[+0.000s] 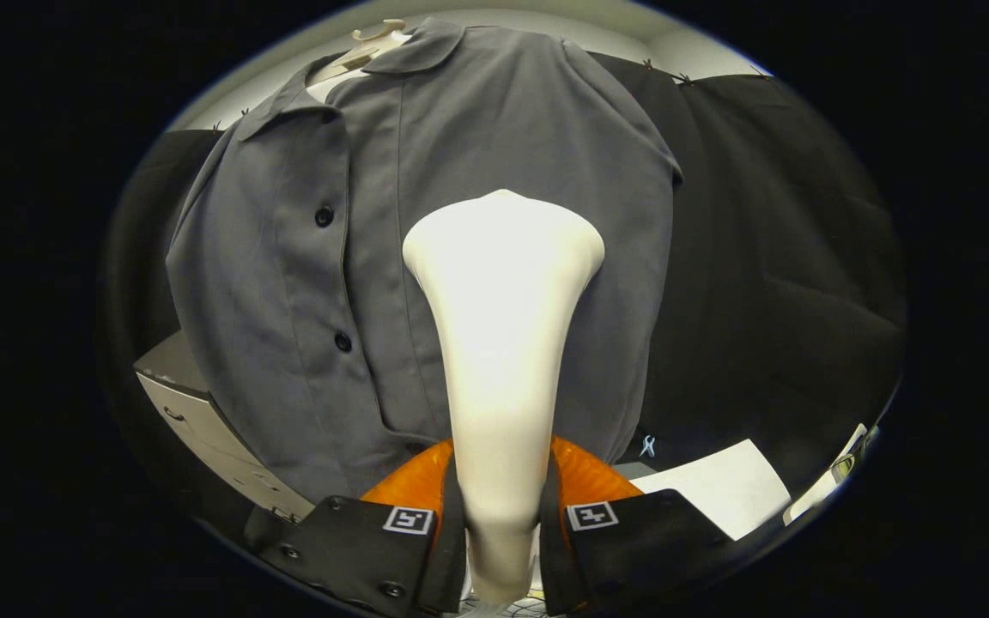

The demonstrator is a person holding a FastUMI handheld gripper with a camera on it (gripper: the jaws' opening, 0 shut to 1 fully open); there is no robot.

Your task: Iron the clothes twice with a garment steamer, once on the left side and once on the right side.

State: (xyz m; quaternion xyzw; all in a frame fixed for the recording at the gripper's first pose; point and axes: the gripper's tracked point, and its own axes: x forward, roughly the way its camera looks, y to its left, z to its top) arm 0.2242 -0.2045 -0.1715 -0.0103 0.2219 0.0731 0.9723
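Steamer [501, 343] is held upright between the two fingers of the gripper [501, 524], its narrow handle clamped from both sides and its wide head raised toward the shirt [460, 172]; the grip low on the handle appears chosen so that the head can reach up the cloth while the fingers stay clear of it. The head is seen against the shirt's chest, to one side of the button placket, where two dark buttons [324, 216] are visible, so one front panel seems to be the one being worked. Whether the head touches the cloth or stands just off it cannot be told from this view. The shirt is hung on a pale hanger [374, 39], collar up and front facing out, which leaves both panels flat and open to vertical passes. An orange part is seen just behind the fingers at either side of the handle; what it belongs to cannot be judged. Behind the shirt the booth's black cloth [769, 257] is hung. Beside the shirt's hem a pale cabinet with drawers [203, 421] stands on one side, and a white sheet [726, 485] lies on the other, both well apart from the steamer.
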